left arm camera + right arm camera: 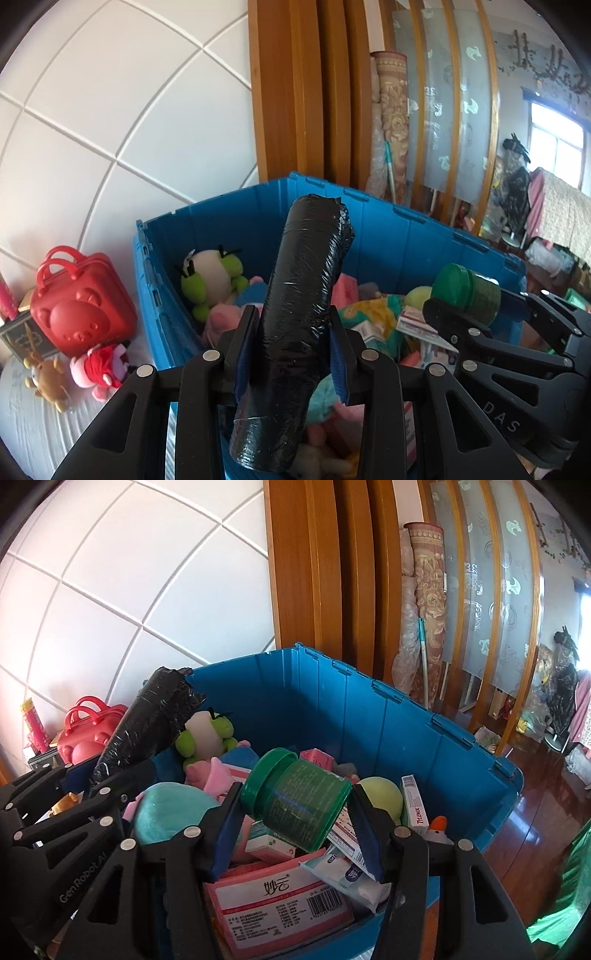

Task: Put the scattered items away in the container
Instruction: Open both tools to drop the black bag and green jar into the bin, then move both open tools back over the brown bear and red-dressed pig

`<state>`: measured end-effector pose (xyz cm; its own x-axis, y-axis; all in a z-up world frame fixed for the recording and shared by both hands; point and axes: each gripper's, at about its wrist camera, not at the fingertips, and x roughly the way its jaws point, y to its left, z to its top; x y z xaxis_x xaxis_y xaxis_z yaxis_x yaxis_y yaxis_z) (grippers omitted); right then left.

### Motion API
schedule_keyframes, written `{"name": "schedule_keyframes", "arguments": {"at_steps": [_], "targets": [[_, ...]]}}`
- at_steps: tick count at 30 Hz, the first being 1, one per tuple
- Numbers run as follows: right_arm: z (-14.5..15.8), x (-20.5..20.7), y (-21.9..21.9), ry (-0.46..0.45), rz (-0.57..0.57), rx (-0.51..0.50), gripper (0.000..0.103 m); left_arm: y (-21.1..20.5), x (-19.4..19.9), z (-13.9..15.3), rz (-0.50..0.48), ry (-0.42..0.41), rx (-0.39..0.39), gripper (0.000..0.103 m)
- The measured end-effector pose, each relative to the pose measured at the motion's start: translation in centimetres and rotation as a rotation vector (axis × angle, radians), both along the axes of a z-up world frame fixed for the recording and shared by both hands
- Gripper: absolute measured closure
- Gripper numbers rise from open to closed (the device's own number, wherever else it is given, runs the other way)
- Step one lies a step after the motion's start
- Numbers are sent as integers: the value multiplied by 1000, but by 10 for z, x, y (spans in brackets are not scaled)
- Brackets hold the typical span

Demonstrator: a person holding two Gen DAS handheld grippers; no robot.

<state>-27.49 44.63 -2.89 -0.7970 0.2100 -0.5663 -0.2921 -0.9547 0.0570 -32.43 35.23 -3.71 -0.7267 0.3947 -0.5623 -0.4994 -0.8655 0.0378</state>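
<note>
Black crinkled plastic roll (299,325) pinched in left tool (291,354); green ribbed-lid jar (295,797) pinched in right tool (295,830).

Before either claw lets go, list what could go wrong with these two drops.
1. The black plastic-wrapped roll is gripped low in the left claw, most of its length above; it may tip as it drops.
2. The green jar in the right claw could roll off the heaped boxes and plush toys.
3. The blue crate already looks piled up.
</note>
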Motion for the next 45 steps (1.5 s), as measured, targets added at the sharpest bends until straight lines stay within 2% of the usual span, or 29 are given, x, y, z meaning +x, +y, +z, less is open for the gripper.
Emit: {"name": "schedule_keyframes", "arguments": {"at_steps": [2,3,4,6,8,10,12,13,21,27,34,39,45], "targets": [[-3,-3,1,-5,-3,-5,48,-1,-2,0,10,2,0,65],[-4,-4,3,-5,-4,-11,48,-1,-1,0,24,15,-6,55],[-5,-5,4,-5,-5,-17,48,-2,-1,1,41,34,-15,40],[-6,-7,6,-7,-7,-27,48,-4,2,2,51,59,-20,31],[-6,-8,7,-5,-15,-30,42,-7,2,3,50,61,-13,30],[-6,-9,9,-10,-44,-25,20,-12,0,4,55,56,-6,28],[-5,-9,11,-9,-58,-29,10,-18,-2,3,63,47,-6,21],[-5,-8,11,-7,-62,-29,5,-21,-3,2,67,45,-10,21],[6,-10,-9,20,-44,-23,0,-70,-4,-6,131,29,-14,20],[22,-12,-65,74,58,-6,0,-155,-5,-19,264,-2,-20,19],[28,-34,-164,97,221,13,0,-285,-19,-50,485,-75,-50,19],[9,-67,-241,50,339,10,0,-377,-27,-81,616,-138,-79,19],[-36,-115,-320,-68,435,-1,0,-474,-49,-114,733,-204,-116,19]]}}
